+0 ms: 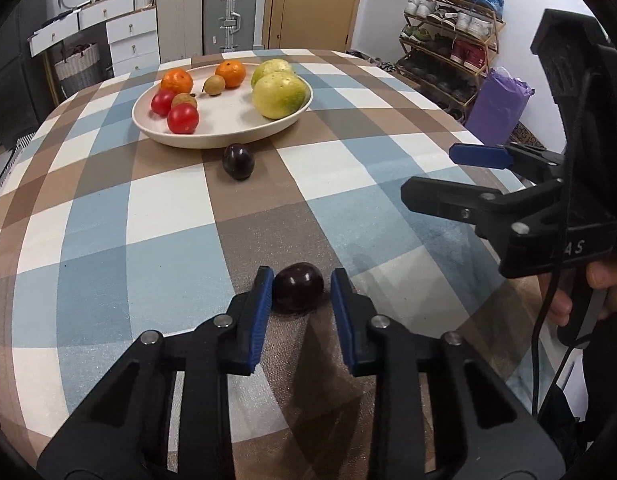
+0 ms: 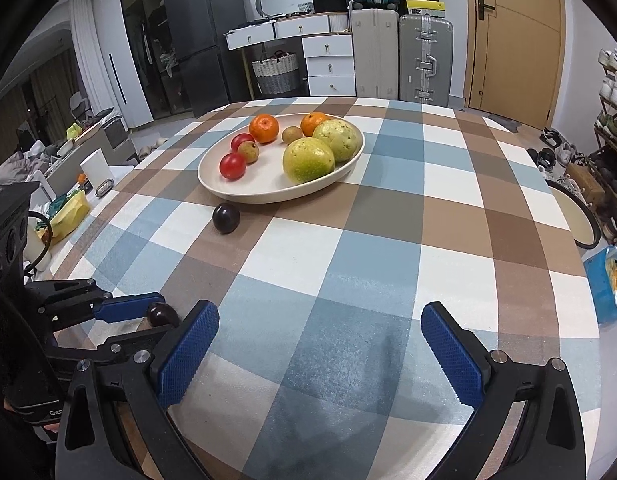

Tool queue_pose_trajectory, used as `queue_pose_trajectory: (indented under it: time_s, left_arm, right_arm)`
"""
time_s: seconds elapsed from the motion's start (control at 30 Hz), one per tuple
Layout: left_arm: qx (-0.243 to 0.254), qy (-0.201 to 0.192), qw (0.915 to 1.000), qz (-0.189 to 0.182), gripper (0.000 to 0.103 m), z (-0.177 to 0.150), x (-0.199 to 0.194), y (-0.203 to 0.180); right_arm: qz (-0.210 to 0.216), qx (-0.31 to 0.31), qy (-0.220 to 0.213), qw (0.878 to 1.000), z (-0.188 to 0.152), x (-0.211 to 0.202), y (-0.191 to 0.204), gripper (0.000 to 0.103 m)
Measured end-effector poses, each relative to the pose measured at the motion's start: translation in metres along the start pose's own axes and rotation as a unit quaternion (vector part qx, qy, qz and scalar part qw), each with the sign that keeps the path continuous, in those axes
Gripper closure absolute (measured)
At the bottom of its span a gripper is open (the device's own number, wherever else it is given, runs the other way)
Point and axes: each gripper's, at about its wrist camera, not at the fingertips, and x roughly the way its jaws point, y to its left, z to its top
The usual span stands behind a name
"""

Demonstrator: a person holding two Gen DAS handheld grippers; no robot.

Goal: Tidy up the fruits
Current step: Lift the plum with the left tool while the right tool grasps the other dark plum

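Dark purple, glossy and near-round, the plum (image 1: pixel 298 286) lies on the checked cloth (image 1: pixel 148 220) at your near edge, well apart from the plate (image 1: pixel 228 136). Your left claw (image 1: pixel 300 278) is closed narrow on it. One pad (image 1: pixel 262 296) touches its skin; contact at the other pad is hard to make out. In the right wrist view a claw finger covers part of the plum. Your right claw (image 2: pixel 320 312) gapes wide, holding nothing. A second plum (image 1: pixel 238 161) sits just beside the plate rim.
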Motion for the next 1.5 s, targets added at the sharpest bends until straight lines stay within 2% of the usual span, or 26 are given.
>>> queue_pose_trajectory:
  time_s: [0.17, 0.47, 0.67, 0.8, 1.13, 1.27, 1.5]
  left_arm:
    - [-0.001, -0.016, 0.9998, -0.009, 0.079, 0.001, -0.006, 0.003]
    - [-0.010, 0.007, 0.9998, -0.014, 0.080, -0.002, 0.000, 0.007]
    - [-0.025, 0.004, 0.9993, -0.029, 0.081, -0.003, -0.001, 0.013]
    - [-0.037, -0.023, 0.9981, -0.043, 0.081, -0.001, -0.014, 0.020]
    - [-0.075, -0.067, 0.9948, -0.014, 0.080, 0.006, -0.038, 0.060]
    - [-0.087, -0.072, 0.9936, -0.004, 0.080, 0.006, -0.040, 0.075]
    - [-0.111, -0.088, 0.9899, 0.005, 0.080, 0.002, -0.047, 0.100]
  right_arm:
    - [0.000, 0.010, 0.005, 1.000, -0.001, 0.002, -0.004, 0.000]
    - [-0.008, 0.005, 0.016, 1.000, 0.001, 0.008, -0.001, 0.000]
    - [-0.010, 0.003, 0.018, 1.000, 0.003, 0.009, 0.002, 0.000]
    - [-0.008, -0.001, 0.020, 1.000, 0.006, 0.012, 0.006, 0.000]
    - [0.021, -0.005, 0.042, 0.999, 0.017, 0.036, 0.028, 0.001]
    - [0.025, -0.008, 0.055, 0.998, 0.029, 0.052, 0.042, 0.018]
    - [0.025, -0.042, 0.068, 0.997, 0.048, 0.078, 0.075, 0.023]
